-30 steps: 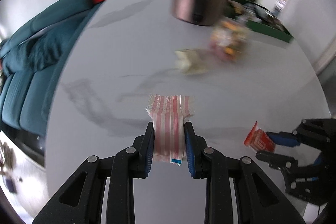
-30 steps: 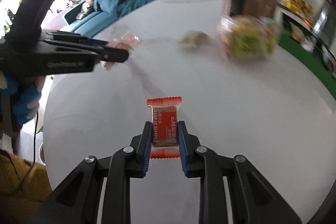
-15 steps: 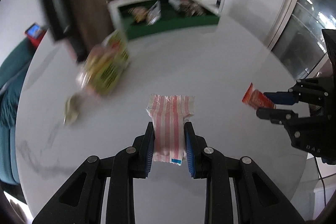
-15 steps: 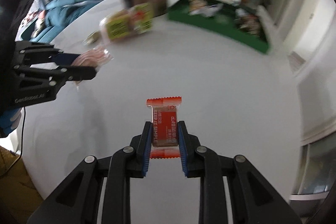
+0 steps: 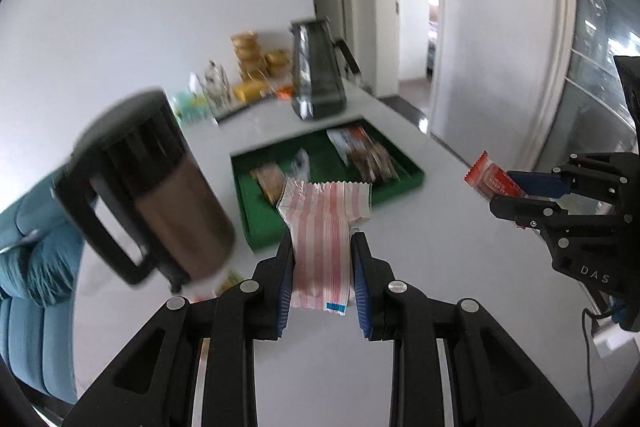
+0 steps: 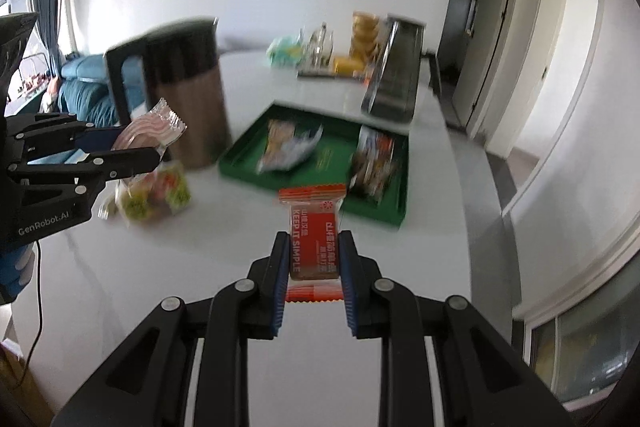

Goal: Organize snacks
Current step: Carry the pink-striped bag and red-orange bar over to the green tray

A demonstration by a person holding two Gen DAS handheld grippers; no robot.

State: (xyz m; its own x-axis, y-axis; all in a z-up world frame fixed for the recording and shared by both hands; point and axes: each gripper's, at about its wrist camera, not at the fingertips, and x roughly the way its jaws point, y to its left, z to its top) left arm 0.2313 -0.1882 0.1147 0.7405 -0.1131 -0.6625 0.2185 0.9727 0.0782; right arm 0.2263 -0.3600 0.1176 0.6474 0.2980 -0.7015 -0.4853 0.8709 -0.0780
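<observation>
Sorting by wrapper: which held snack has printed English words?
The red snack in the right gripper, reading "KEEP IT SIMPLE"; the left gripper's striped packet shows none.

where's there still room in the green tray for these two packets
The green tray has a bare patch down its middle, between the crumpled snack wrappers on its left and the dark packets on its right. Both sides are crowded. Bare white table lies in front of the tray; near the kettle a snack bag takes up the space.
</observation>
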